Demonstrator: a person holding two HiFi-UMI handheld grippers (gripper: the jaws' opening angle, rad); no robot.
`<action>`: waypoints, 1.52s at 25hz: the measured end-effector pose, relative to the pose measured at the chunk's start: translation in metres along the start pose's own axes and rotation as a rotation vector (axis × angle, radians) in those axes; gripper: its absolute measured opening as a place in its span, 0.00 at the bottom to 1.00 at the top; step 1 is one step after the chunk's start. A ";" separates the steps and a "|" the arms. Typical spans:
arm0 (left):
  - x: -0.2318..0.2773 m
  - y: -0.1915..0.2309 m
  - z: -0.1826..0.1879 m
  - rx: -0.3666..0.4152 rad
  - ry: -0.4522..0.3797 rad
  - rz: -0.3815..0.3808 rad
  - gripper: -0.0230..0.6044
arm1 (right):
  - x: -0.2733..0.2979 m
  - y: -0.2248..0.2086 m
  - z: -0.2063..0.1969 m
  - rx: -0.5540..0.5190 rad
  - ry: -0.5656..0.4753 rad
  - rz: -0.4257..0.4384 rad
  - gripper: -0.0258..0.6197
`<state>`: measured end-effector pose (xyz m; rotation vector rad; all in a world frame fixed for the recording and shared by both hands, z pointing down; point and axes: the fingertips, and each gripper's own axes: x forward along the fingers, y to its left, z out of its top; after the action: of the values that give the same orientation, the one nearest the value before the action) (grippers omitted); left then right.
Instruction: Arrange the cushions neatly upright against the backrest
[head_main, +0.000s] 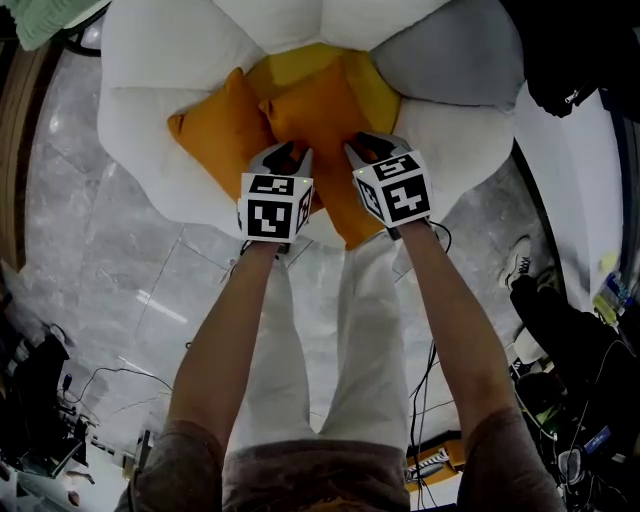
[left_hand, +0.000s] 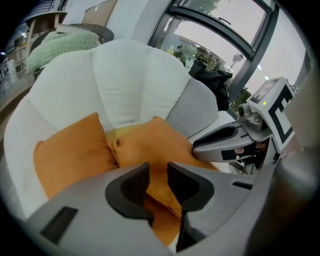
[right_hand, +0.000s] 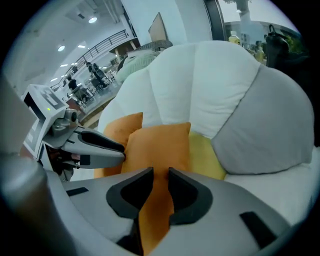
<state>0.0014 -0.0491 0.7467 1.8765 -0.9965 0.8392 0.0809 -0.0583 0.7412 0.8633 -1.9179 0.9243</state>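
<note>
Head view: front orange cushion (head_main: 322, 118) lies on the white chair (head_main: 150, 60), another cushion (head_main: 215, 135) at nine o'clock. Right gripper (head_main: 368, 147) jaws pinch its edge; left gripper (head_main: 292, 152) jaws seem spread, straddling it.

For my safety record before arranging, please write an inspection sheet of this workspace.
Surface: white petal-shaped seat, one grey petal, yellow centre.
Job's things: left orange cushion and front orange cushion, touching.
Clutter: nothing seen on the seat.
Grippers: right gripper shut on the front cushion's edge; left gripper open, that edge between its jaws.
Cables: black cables on the marble floor.
Surroundings: white sneaker, dark clothing.
</note>
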 end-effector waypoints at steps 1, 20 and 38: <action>0.004 0.000 -0.001 -0.003 0.005 0.000 0.20 | 0.004 0.000 -0.001 -0.001 0.003 0.005 0.17; 0.024 0.001 -0.002 -0.142 0.014 0.012 0.05 | 0.013 -0.005 0.000 0.062 -0.031 0.034 0.08; -0.039 -0.051 0.101 0.031 -0.096 0.010 0.05 | -0.084 -0.026 0.052 0.187 -0.255 -0.048 0.07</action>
<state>0.0452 -0.1091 0.6529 1.9549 -1.0578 0.7808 0.1192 -0.0959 0.6541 1.1806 -2.0377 1.0165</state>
